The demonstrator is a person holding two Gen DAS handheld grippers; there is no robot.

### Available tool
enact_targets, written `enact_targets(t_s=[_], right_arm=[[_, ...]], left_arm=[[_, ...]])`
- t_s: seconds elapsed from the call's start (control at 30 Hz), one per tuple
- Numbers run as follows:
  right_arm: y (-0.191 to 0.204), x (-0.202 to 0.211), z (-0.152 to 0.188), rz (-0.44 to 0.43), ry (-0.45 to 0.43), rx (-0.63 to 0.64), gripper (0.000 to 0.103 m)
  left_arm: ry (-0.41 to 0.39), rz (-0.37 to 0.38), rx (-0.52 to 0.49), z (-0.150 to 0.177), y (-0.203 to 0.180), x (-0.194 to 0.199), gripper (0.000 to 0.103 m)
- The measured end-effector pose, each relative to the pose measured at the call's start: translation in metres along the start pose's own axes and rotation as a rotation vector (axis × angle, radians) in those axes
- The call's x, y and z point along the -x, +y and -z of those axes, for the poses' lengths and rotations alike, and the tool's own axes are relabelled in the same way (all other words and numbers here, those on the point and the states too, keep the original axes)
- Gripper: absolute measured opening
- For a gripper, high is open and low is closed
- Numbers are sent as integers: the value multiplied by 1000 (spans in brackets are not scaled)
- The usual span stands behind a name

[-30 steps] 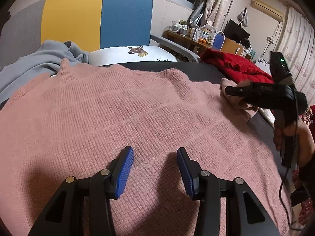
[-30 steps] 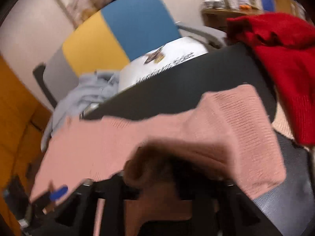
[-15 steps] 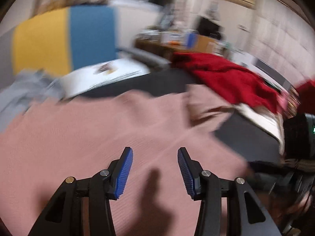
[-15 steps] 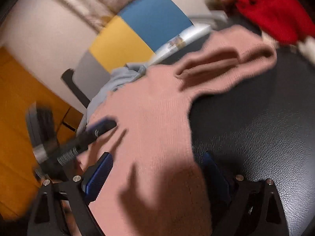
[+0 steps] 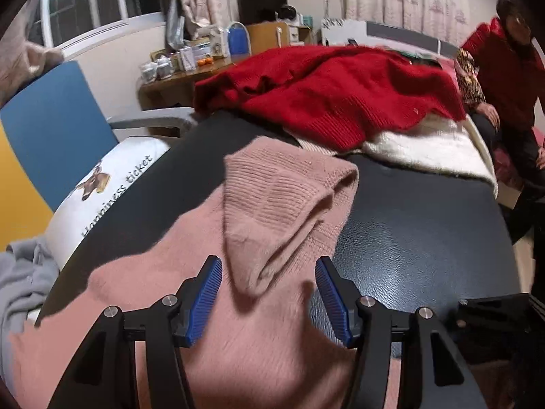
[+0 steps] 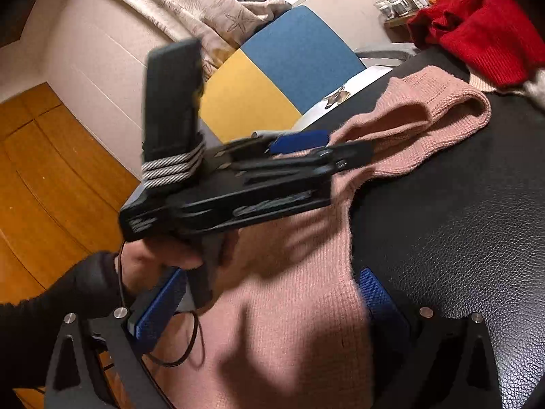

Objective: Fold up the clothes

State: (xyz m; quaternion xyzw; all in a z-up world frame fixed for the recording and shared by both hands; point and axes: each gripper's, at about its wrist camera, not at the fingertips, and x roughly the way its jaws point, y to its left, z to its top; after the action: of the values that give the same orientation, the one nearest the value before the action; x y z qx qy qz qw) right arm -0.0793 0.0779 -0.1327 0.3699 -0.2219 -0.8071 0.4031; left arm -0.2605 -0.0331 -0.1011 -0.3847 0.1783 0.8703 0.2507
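Pink knit sweater [image 5: 190, 306] lies on the black desk [image 5: 425, 238], its sleeve folded over, and we see both left gripper [image 5: 269, 298] and right gripper [image 6: 269, 310] opening above it, gripping nothing.

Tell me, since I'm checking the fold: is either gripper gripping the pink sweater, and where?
Neither. The left gripper and right gripper, jaws opening, grip nothing; the pink sweater lies loose beneath.
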Motion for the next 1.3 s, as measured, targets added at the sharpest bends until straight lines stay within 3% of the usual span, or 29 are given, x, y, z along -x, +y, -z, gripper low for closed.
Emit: enact_targets(t_s=[0.13,0.17,0.33,0.43,0.5,0.57,0.6,0.67,0.73,0.8,0.83,0.9,1.0,1.17,1.3], right_arm=[[1,-3,0,13,8,5,103],[1,-4,-1,13,8,5,103],[0,-7,-6,21,11,7,103],[-1,-9,-7,34,18,11,103],[-1,-11,-8,42,24,15,103],[-2,-12,-9,46,26,16,103],[-2,-12,-9,46,26,16,103],[-2,-12,-9,49,27,18,103],[-1,-10,-8,54,30,20,103],[1,-8,-5,58,32,22,103],[2,-7,-4,60,33,24,103],[2,-7,-5,63,35,25,103],[2,-6,-4,66,37,27,103],[2,-6,-3,75,41,29,103],[4,-6,-2,84,46,34,103]], left_arm=[[25,-46,-5,-8,-4,-23,58],[15,-44,32,-10,0,-23,53],[-57,74,344,-10,43,-10,40],[-52,150,596,3,79,-13,10],[-35,194,766,17,102,-20,8],[-6,226,859,29,114,-30,7],[3,248,865,32,115,-34,5],[2,286,856,31,113,-37,20],[-11,273,841,27,111,-35,24],[-1,279,858,25,112,-39,19],[-2,280,872,25,114,-40,5],[-22,283,895,26,116,-38,4],[-91,317,923,24,119,-22,4],[-276,371,1026,35,141,35,4],[-376,326,1091,69,163,88,4]])
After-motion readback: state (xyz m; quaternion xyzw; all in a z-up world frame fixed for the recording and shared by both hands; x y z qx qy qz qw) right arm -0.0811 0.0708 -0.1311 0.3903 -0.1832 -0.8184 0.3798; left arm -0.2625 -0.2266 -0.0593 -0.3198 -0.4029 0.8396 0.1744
